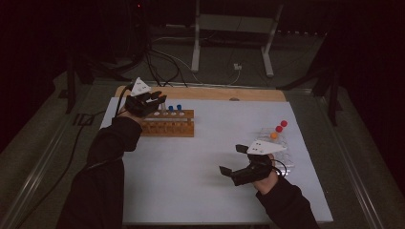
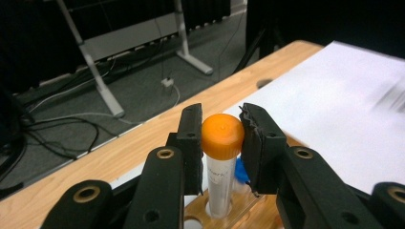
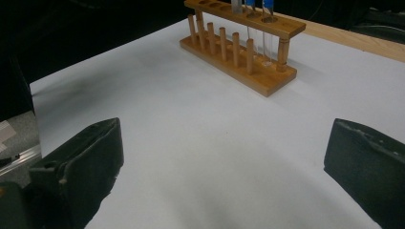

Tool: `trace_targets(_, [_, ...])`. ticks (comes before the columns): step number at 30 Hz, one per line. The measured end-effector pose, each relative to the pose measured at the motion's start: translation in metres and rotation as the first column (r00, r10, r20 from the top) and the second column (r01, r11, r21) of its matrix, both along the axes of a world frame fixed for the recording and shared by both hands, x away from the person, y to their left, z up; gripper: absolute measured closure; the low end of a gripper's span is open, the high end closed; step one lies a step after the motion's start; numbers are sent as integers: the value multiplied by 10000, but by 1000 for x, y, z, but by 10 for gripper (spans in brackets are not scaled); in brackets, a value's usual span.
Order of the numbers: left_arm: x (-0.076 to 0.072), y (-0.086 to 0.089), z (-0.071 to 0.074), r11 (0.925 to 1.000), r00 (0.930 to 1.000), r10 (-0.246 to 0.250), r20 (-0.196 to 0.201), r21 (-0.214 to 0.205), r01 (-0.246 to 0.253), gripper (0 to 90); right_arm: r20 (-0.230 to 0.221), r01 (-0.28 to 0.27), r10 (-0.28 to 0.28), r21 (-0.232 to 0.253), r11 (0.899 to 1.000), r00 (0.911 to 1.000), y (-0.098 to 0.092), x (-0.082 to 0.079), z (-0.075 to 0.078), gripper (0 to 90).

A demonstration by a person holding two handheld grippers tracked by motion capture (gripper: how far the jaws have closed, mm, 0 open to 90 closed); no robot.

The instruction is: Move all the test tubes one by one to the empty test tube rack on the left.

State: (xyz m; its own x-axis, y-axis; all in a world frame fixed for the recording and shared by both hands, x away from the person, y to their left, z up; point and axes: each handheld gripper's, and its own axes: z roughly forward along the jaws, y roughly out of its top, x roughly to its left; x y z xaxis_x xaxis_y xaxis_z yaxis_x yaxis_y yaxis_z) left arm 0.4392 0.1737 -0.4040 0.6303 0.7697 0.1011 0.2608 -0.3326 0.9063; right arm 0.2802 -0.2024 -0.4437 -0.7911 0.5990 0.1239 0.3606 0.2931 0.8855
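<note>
In the left gripper view my left gripper (image 2: 221, 126) is shut on the orange cap of a clear tube (image 2: 220, 186). The tube stands upright with its lower end in a hole of the wooden rack (image 2: 239, 215). A blue cap (image 2: 241, 172) shows just behind it. From above, the left gripper (image 1: 155, 100) hangs over the left end of the wooden rack (image 1: 169, 128), beside two blue-capped tubes (image 1: 175, 108). My right gripper (image 1: 231, 160) rests low over the white sheet at the right, open, with nothing between its jaws. In the right gripper view the right gripper (image 3: 224, 157) faces the wooden rack (image 3: 243, 47).
A clear rack (image 1: 279, 143) near the right edge of the white sheet (image 1: 205, 162) holds red-capped tubes (image 1: 282, 125) and an orange-capped one (image 1: 274, 135). A wooden table edge (image 1: 215, 93) runs behind the sheet. Cables and a metal stand (image 1: 196, 43) lie on the floor beyond.
</note>
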Motion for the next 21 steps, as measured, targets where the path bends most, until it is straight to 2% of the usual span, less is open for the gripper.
trace_targets(7, [5, -2, -25, 9999, 9990, 106, -436, -57, -108, 720, 40, -40, 39, 95, 9999, 10000, -1, -1, 1, 0])
trace_targets(12, [7, -2, -37, 9998, 9978, 165, -637, -85, -171, 720, 12, -100, 100, 95, 9999, 9999, -1, -1, 1, 0])
trace_targets(15, [8, -4, -42, 9998, 9971, 175, -734, 27, -173, 720, -3, -124, 124, 81, 9999, 9999, -1, -1, 1, 0])
trace_targets(21, [9, -2, -42, 9999, 9960, 100, -887, -83, -108, 718, 1, -194, 194, 142, 9997, 9998, -2, -1, 1, 0])
